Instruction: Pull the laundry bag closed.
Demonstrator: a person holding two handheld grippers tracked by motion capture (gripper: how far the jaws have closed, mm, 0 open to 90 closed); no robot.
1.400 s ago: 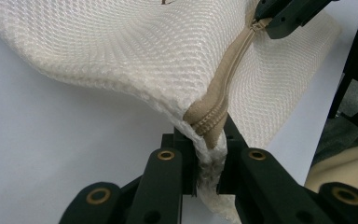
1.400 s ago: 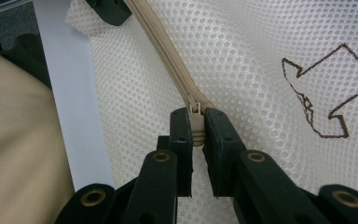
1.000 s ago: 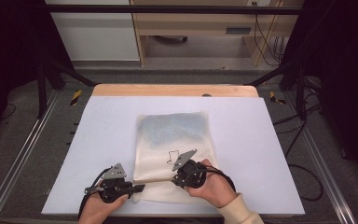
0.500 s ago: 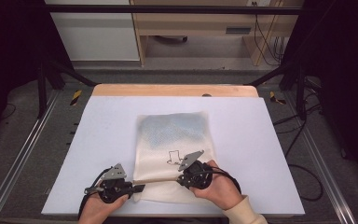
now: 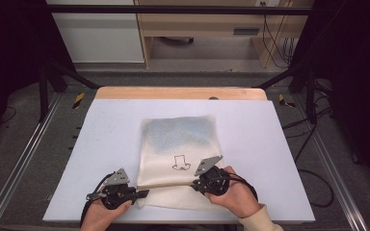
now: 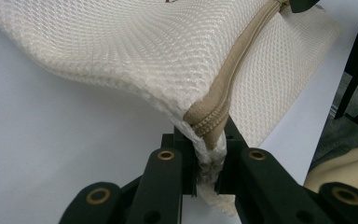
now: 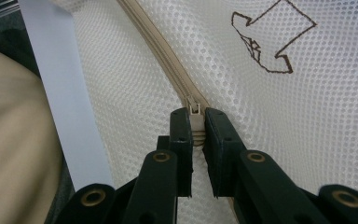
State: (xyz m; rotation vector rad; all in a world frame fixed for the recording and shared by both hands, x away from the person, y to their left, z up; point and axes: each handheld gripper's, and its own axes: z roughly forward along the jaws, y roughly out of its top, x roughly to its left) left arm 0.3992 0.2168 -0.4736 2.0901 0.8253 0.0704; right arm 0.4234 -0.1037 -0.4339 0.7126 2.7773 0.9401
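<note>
A cream mesh laundry bag (image 5: pixel 178 144) lies flat on the white table (image 5: pixel 101 139), something bluish showing through its far half. A tan zipper (image 5: pixel 166 184) runs across its near end. My left gripper (image 5: pixel 142 193) is shut on the bag's left corner (image 6: pixel 208 154) at the zipper's end. My right gripper (image 5: pixel 195 183) is shut on the zipper pull (image 7: pixel 196 122), with the closed zipper (image 7: pixel 161 51) stretching away from it. A brown outline drawing (image 7: pixel 272 39) is printed on the mesh beside the pull.
The table's near edge (image 5: pixel 173 222) runs just below both hands. A wooden strip (image 5: pixel 180 93) borders the far edge. Metal rails (image 5: pixel 24 159) flank the table, and cables (image 5: pixel 313 183) lie on the floor at the right.
My right gripper has slid a little to the right along the zipper with the pull. The left gripper has stayed put on the corner.
</note>
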